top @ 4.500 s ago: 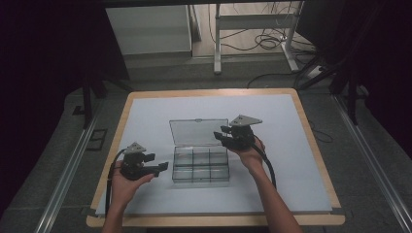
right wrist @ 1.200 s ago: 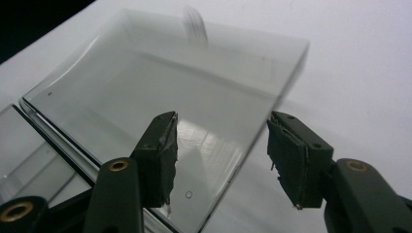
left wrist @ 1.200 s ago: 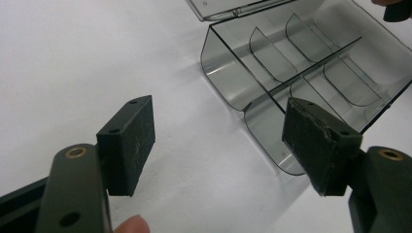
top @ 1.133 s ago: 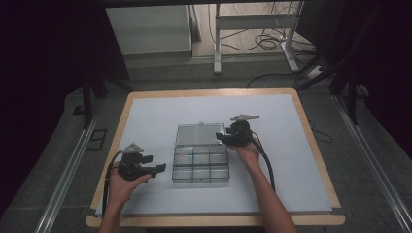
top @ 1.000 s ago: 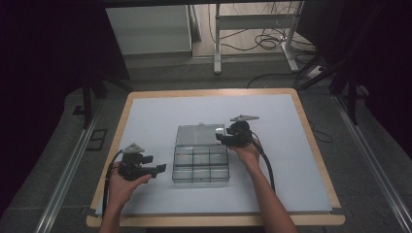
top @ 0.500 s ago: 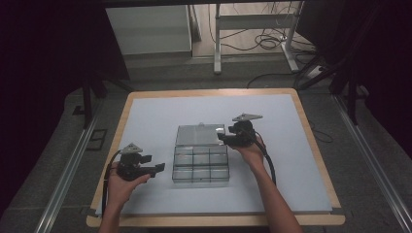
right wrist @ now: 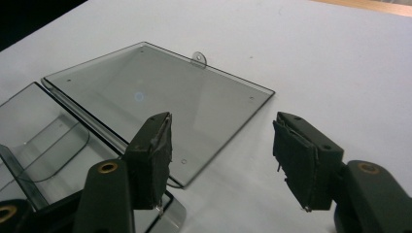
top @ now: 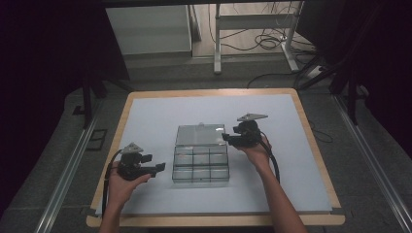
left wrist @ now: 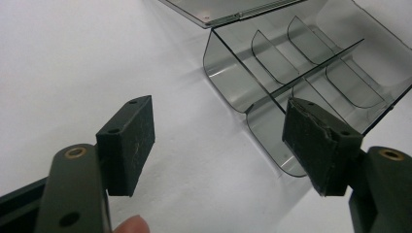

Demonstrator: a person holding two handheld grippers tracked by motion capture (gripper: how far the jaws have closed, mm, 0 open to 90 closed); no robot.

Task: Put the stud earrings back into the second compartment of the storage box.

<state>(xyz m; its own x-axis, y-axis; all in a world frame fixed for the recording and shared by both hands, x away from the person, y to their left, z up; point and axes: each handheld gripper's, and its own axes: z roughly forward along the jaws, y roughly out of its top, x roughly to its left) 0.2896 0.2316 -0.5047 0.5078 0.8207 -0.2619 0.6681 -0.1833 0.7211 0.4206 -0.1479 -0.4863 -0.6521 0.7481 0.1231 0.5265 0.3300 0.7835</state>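
At lower left, the left gripper [top: 158, 168] waited with jaws released beside the box [top: 200, 166] at centre. Right of it, the right gripper [top: 226, 138], jaws apart, hung over the flat-lying lid [top: 199, 134]; a careless swing might knock the light box askew.

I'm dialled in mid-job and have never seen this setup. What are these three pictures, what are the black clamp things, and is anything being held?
No robot arm here: a person holds hand-held tongs in each hand. The high view looks down on the table from above the person's side. The left tongs sit left of a clear compartment box; the right tongs hover by its opened lid, which lies flat behind the box. The other two pictures come from cameras riding on each tool, looking along its two black jaws. The left gripper view faces the box's empty compartments; the right gripper view looks over the lid. Both sets of jaws stand open, holding nothing.
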